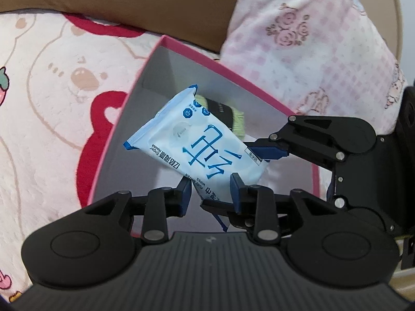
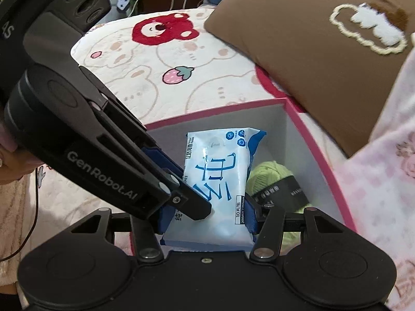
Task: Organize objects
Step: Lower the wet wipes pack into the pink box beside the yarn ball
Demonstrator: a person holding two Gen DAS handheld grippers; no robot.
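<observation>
A light-blue pack of wet wipes hangs over an open pink box with grey inner walls. My right gripper is shut on the pack's near end, one pad on each side. In the left wrist view, one of its fingers reaches the pack from the right. My left gripper stands slightly open, with the pack's lower edge between its fingers. In the right wrist view, its upper finger lies across the pack. A green ball of yarn with a black label lies in the box under the pack.
The box sits on a bedspread printed with bears and strawberries. A brown pillow lies just behind it and a pink checked quilt is to its right. A person's hand shows at the left edge.
</observation>
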